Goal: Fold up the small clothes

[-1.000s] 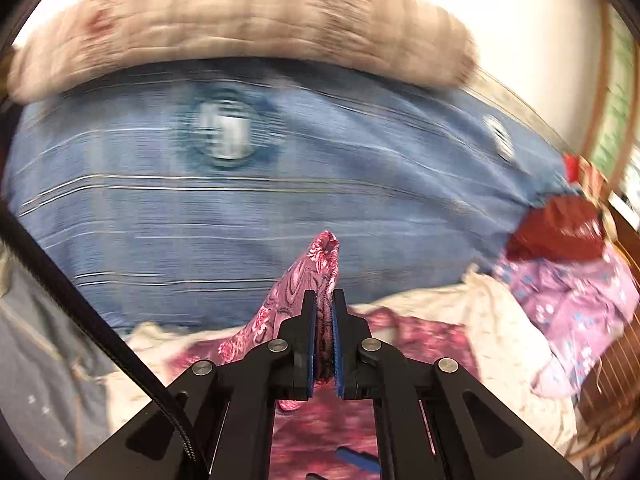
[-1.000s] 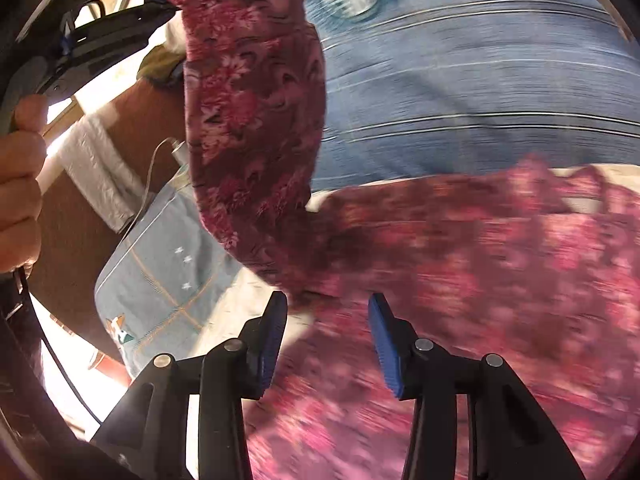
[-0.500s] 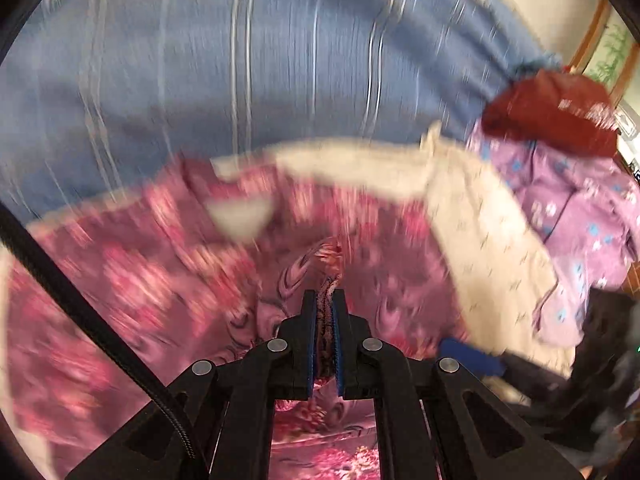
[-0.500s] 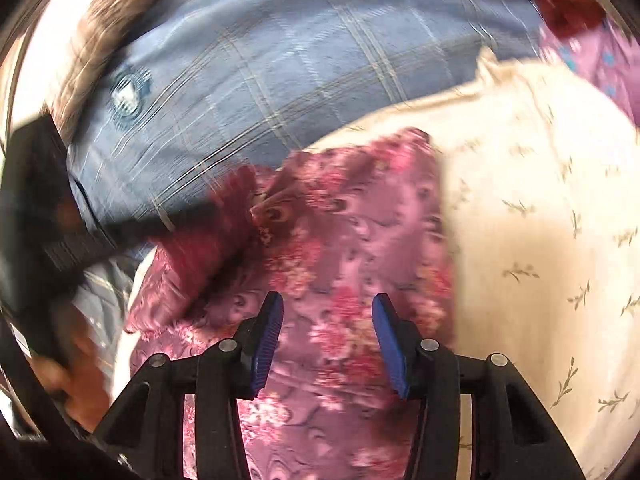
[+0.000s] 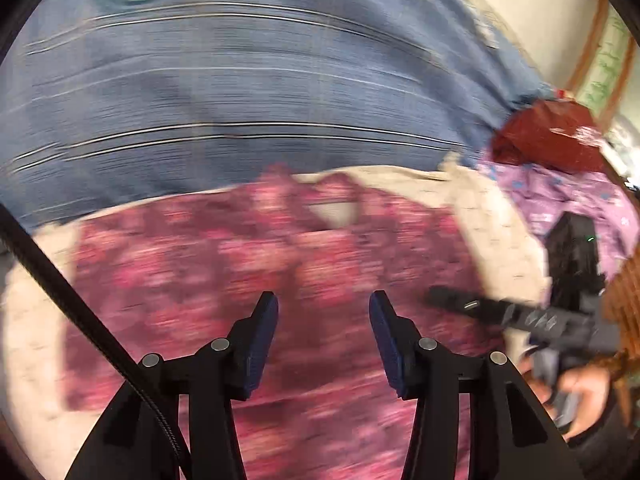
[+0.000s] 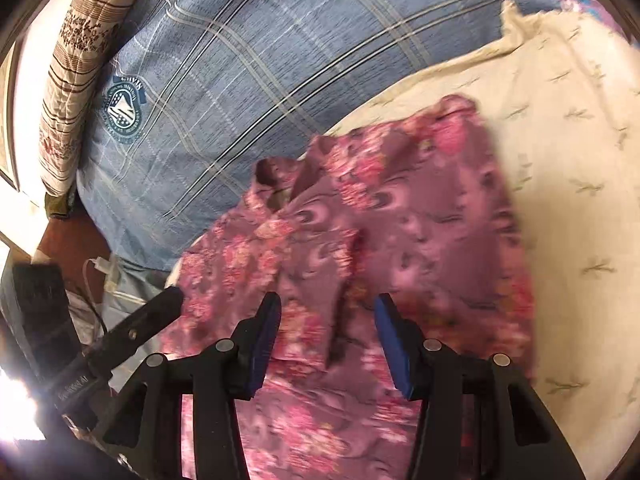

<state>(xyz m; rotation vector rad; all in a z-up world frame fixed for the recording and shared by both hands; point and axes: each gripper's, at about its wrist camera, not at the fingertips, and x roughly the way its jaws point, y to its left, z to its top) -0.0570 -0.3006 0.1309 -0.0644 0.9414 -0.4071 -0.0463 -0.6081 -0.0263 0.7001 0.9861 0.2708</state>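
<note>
The pink flowered garment (image 6: 360, 248), thin and creased, lies flat on a cream sprigged cloth (image 6: 580, 200), below the blue checked pillow (image 6: 280, 60). Above it, the left hand-held gripper (image 5: 323, 332) and right hand-held gripper (image 6: 327, 332) are opening, nothing pinched between them.

A blue plaid cover (image 6: 280, 60) with a round crest fills the upper left of the right wrist frame. A striped quilted roll (image 6: 76, 68) lies along its left edge. A cream sheet (image 6: 580, 200) spreads at right.
</note>
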